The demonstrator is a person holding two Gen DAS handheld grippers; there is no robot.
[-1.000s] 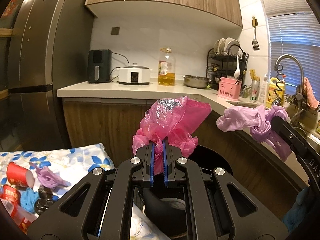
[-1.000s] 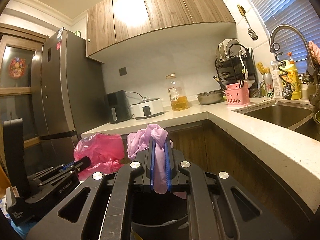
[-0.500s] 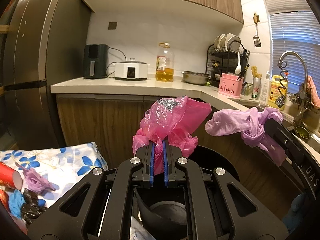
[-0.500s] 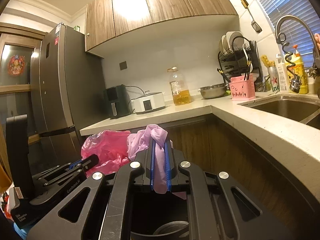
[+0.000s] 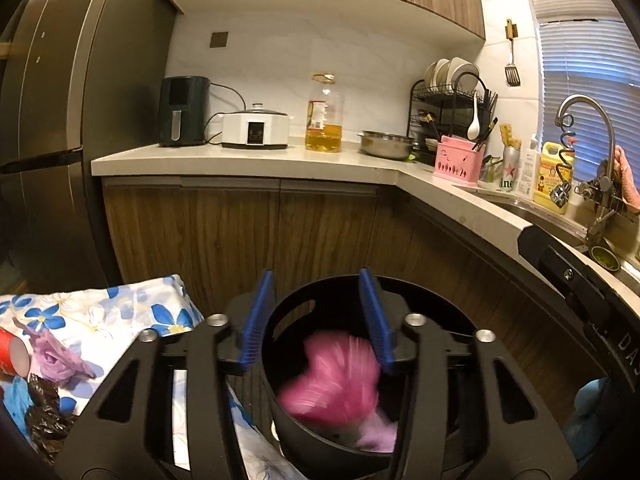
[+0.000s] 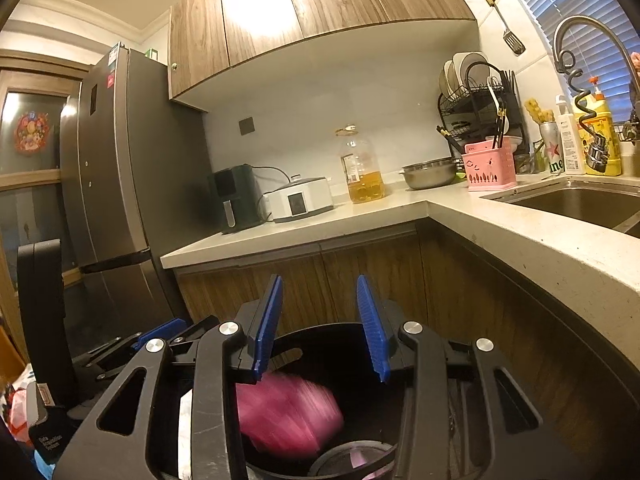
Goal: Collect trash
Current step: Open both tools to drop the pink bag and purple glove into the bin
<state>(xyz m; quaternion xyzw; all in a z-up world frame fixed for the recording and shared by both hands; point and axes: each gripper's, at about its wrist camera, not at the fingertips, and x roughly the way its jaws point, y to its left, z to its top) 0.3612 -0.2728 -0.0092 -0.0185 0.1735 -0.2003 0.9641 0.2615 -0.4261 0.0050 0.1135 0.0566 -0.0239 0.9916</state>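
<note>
A crumpled pink plastic bag [image 5: 332,380], blurred, sits inside the black bin [image 5: 304,432], with what looks like one pale purple glove [image 5: 378,436] beneath it. The left gripper [image 5: 316,316] and right gripper [image 6: 322,328] hang above the bin, jaws opening with nothing between them. On the floral cloth [image 5: 132,308] to the left lie one red cup [image 5: 14,356], a purple wad [image 5: 56,360] and a black wad [image 5: 44,412].

Trash [image 5: 52,364] on floral cloth [image 5: 120,308]

Blurred pink bag [image 5: 332,380] inside black bin [image 5: 320,446]
</note>
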